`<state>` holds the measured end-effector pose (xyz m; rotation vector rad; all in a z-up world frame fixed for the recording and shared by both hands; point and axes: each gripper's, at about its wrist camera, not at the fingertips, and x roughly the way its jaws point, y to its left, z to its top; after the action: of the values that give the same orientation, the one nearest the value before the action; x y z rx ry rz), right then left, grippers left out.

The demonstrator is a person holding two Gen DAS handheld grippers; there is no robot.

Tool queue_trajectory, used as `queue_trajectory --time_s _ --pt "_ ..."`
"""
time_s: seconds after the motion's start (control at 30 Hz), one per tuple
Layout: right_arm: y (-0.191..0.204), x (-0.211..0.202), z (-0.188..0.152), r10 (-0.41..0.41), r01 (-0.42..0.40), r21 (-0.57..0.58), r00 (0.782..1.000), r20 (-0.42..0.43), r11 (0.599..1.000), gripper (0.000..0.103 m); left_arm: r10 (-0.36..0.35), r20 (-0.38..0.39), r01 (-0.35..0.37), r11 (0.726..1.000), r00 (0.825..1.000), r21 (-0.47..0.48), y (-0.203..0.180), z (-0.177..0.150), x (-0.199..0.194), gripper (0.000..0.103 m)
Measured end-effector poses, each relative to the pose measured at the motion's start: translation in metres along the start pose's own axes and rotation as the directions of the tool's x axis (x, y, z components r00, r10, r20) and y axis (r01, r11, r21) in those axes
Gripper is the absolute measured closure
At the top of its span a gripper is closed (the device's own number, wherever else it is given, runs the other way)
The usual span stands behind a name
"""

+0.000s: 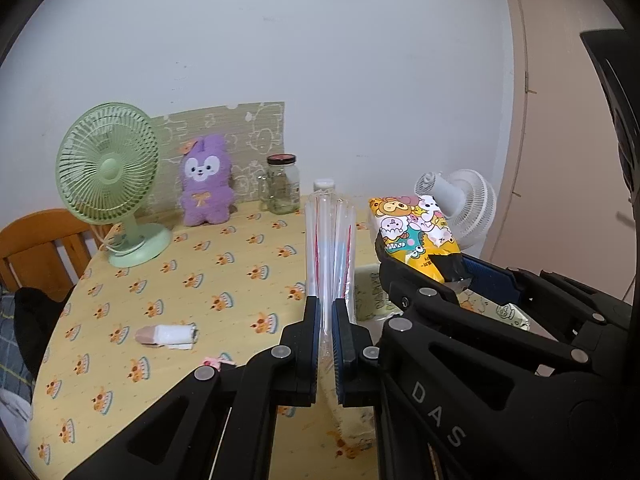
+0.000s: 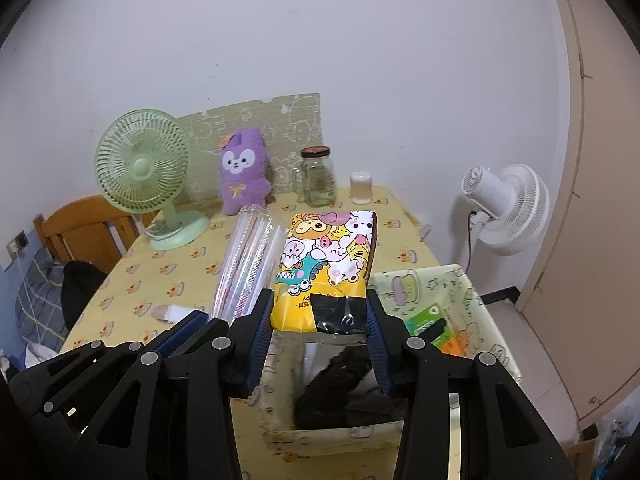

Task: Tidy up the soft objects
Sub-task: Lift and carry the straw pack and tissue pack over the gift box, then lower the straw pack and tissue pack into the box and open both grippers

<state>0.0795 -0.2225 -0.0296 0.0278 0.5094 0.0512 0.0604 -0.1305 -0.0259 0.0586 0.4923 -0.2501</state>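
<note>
L gripper [image 1: 326,320] fingers pinch the clear straw pack [image 1: 329,248], long way pointing up. R gripper [image 2: 320,316] fingers squeeze the yellow cartoon pack [image 2: 326,264] w/ the open fabric box [image 2: 472,292] right below it, on the bench [image 1: 180,280].

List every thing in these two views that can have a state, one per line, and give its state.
left gripper: shut on the straw pack
straw pack: held upright
right gripper: shut on the yellow cartoon pack
yellow cartoon pack: held above the fabric box
fabric box: open, dark item inside
glass jar: lid on
purple plush: upright
green fan: blades not blurred
</note>
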Motion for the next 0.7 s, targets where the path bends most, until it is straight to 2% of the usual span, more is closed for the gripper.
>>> queue_trajectory --time_s 0.37,0.7 --pt "-0.030 0.007 0.000 -0.028 0.028 0.024 1.000 -0.003 0.999 0.057 -0.036 -0.014 0.036 0.999 0.999 0.028 -0.024 0.006 0.018 0.100" --pt "-0.057 0.021 -0.008 -0.045 0.047 0.042 0.998 -0.048 0.998 0.056 -0.067 -0.068 0.070 0.997 0.995 0.038 -0.048 0.000 0.041 0.099"
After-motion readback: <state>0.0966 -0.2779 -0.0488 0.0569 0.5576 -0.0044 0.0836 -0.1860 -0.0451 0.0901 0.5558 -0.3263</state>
